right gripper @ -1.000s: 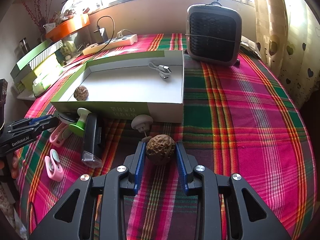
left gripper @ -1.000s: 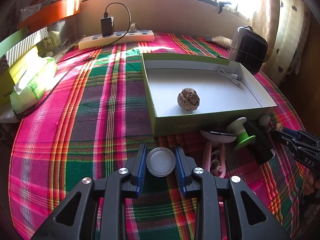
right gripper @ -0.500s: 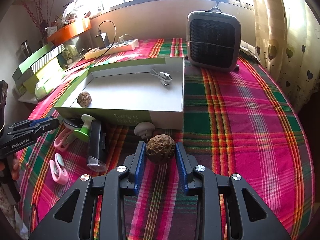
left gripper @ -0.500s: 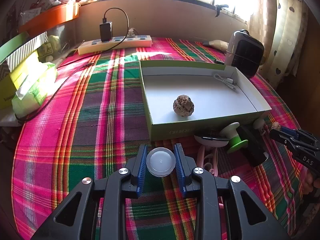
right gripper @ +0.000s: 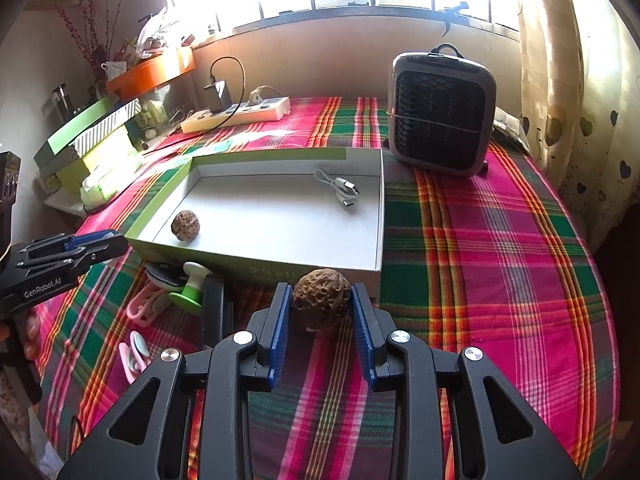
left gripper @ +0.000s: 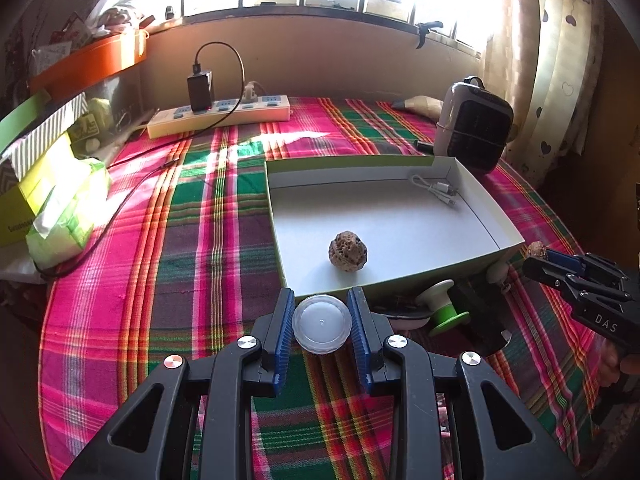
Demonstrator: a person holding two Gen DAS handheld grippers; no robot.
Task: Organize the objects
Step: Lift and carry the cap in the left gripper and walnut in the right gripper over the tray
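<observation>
My left gripper [left gripper: 322, 326] is shut on a round translucent white lid [left gripper: 322, 325], held above the plaid cloth just in front of the green-walled white box [left gripper: 404, 286]. Inside the box lie a brown walnut [left gripper: 346, 249] and a white cable [left gripper: 437, 190]. My right gripper [right gripper: 322, 306] is shut on a second walnut [right gripper: 321, 295], held near the box's [right gripper: 360, 270] front right corner. In the right wrist view the boxed walnut [right gripper: 185, 226] and cable [right gripper: 340, 190] show too. Each gripper appears at the edge of the other's view.
Between the grippers, before the box, lie a green-and-white spool [right gripper: 193, 290], a black device [right gripper: 214, 312], pink clips [right gripper: 138, 350] and a small dish [left gripper: 400, 314]. A dark heater [right gripper: 440, 114] stands behind the box's right corner. A power strip [left gripper: 218, 116] and boxes [left gripper: 44, 184] sit far left.
The left gripper has risen with the lid and come closer to the box's front wall. The right gripper has also lifted a little with its walnut.
</observation>
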